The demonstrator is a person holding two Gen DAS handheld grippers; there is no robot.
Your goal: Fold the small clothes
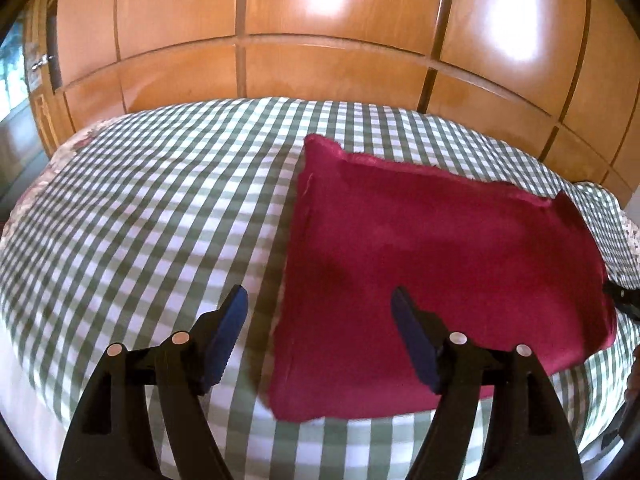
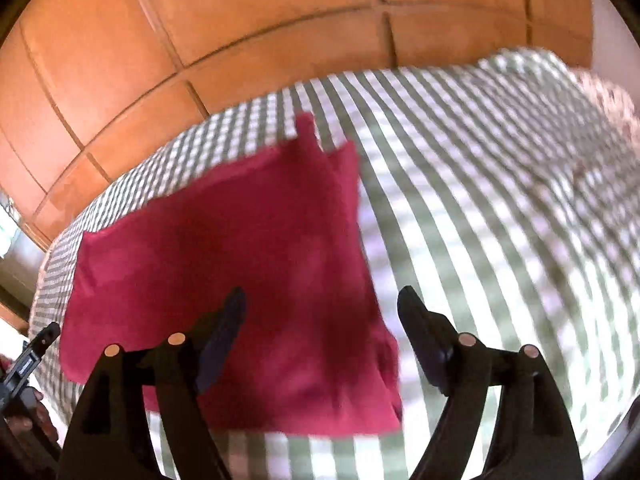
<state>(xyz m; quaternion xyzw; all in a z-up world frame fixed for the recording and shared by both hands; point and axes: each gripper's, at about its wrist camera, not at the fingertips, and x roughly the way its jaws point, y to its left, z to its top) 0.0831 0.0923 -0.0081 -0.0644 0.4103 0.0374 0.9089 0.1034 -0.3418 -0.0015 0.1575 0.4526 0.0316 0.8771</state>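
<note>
A dark red cloth (image 1: pixel 440 264) lies folded and flat on the green-and-white checked bed cover (image 1: pixel 152 208). My left gripper (image 1: pixel 320 300) is open and empty, hovering over the cloth's near left edge; one finger is above the cover, the other above the cloth. In the right wrist view the same red cloth (image 2: pixel 240 272) lies flat with a small corner sticking up at its far side. My right gripper (image 2: pixel 322 300) is open and empty above the cloth's near right corner. That view is blurred.
A wooden panelled wardrobe (image 1: pixel 320 40) stands right behind the bed. The checked cover (image 2: pixel 500 200) stretches wide to the right of the cloth. Part of the other gripper (image 2: pixel 32 356) shows at the left edge of the right wrist view.
</note>
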